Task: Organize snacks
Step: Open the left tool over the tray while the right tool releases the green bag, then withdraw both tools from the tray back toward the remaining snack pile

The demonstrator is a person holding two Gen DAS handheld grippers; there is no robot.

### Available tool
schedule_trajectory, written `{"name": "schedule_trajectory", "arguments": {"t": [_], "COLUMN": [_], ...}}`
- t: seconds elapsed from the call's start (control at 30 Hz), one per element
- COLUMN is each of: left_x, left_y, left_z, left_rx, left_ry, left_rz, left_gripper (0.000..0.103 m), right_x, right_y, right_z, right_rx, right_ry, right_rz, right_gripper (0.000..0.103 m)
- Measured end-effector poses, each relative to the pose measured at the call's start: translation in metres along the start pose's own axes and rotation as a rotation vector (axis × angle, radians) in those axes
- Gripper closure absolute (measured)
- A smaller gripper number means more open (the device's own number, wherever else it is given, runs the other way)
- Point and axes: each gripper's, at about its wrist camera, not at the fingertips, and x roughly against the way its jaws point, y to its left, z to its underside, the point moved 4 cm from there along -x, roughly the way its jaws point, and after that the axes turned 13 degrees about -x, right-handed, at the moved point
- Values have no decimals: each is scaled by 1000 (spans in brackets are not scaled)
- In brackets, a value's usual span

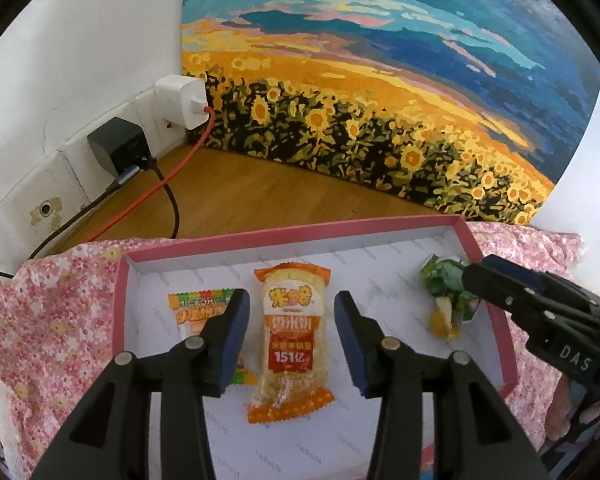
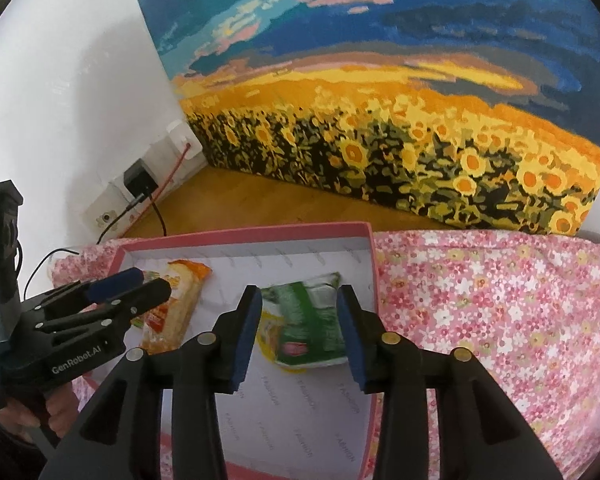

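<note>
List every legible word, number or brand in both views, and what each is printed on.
"151亿": orange rice-cracker packet.
"DAS": black right gripper, on its body.
"GenRobot.AI": black left gripper, on its body.
"FASHION", repeated: white lining of the pink box.
Green snack packet and small orange-green packet: blurred, unreadable.

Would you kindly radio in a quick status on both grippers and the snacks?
Left gripper open, straddling the orange rice-cracker pack in the pink box. Right gripper open around the green packet. Nothing in the way.
</note>
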Motion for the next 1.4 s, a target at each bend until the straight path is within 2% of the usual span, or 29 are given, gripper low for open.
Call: {"name": "schedule_trajectory", "arguments": {"t": [0.63, 0.93, 1.17, 1.4], "left_x": [43, 68, 88, 95], "left_y": [-8, -15, -21, -32], "left_z": [24, 37, 49, 70], "left_rx": [72, 83, 87, 79], "left_ry": [4, -11, -22, 10], "left_rz": [12, 15, 16, 26], "left_gripper": [57, 57, 57, 57], "right_x": [41, 67, 85, 98], "right_y": [-1, 5, 8, 7], "right_z": [18, 33, 48, 68], "right_rx": [-28, -24, -16, -17], "right_ry": [-16, -31, -25, -5], "right_rz": [12, 7, 34, 47], "right_gripper": [58, 58, 58, 58]}}
